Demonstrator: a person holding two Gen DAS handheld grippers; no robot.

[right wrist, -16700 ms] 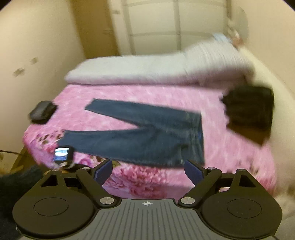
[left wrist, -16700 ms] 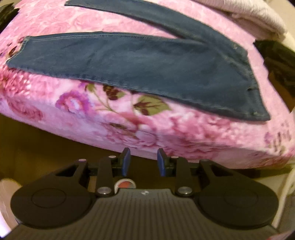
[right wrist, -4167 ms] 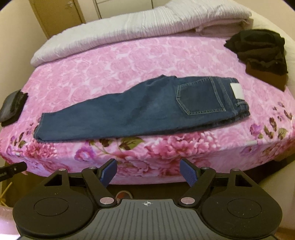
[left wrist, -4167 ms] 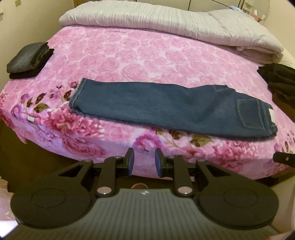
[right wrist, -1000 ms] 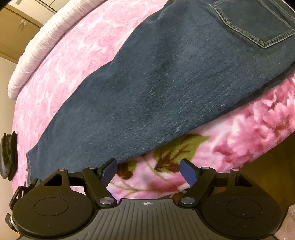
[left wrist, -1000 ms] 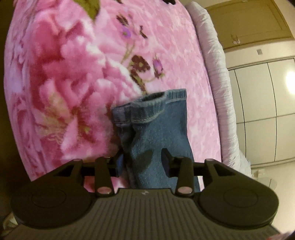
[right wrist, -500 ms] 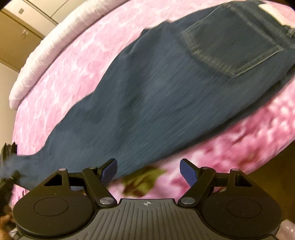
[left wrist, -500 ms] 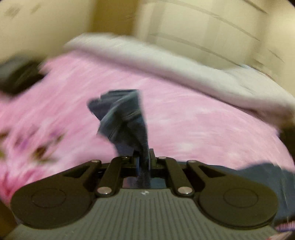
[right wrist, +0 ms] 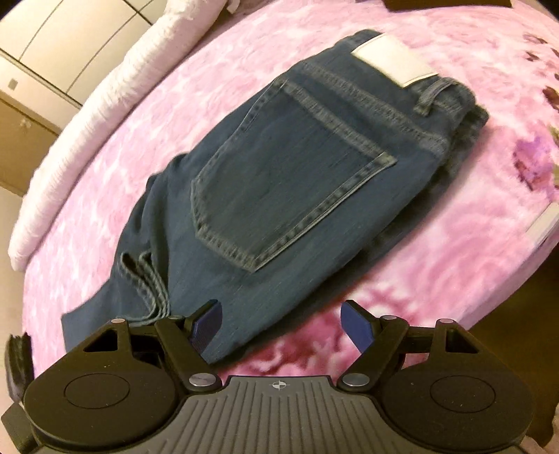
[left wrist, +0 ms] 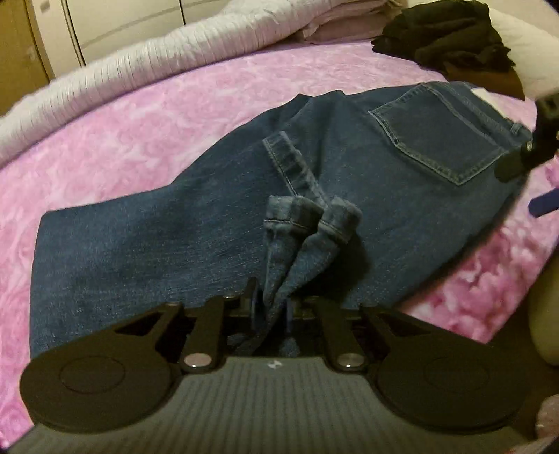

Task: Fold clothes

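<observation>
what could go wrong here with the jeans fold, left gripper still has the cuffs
1. The left gripper pinches only a bunched corner of the cuffs; released as they are, they could land crumpled and skewed on the jeans.
2. The right gripper is open and holds nothing, so the waistband could shift if the cuffs get pulled further.
3. The jeans lie near the edge of the pink blanket and might slide off.

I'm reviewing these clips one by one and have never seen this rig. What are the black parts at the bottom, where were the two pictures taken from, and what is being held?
No robot here: a person holds a two-finger gripper in each hand, each with a camera looking along its fingers. The black parts are those grippers. In the left camera's view, the left gripper is shut on the leg cuffs of the jeans, carried over toward the back pocket. In the right camera's view, the right gripper is open and holds nothing. The jeans lie on a pink floral blanket, beside dark clothes.
</observation>
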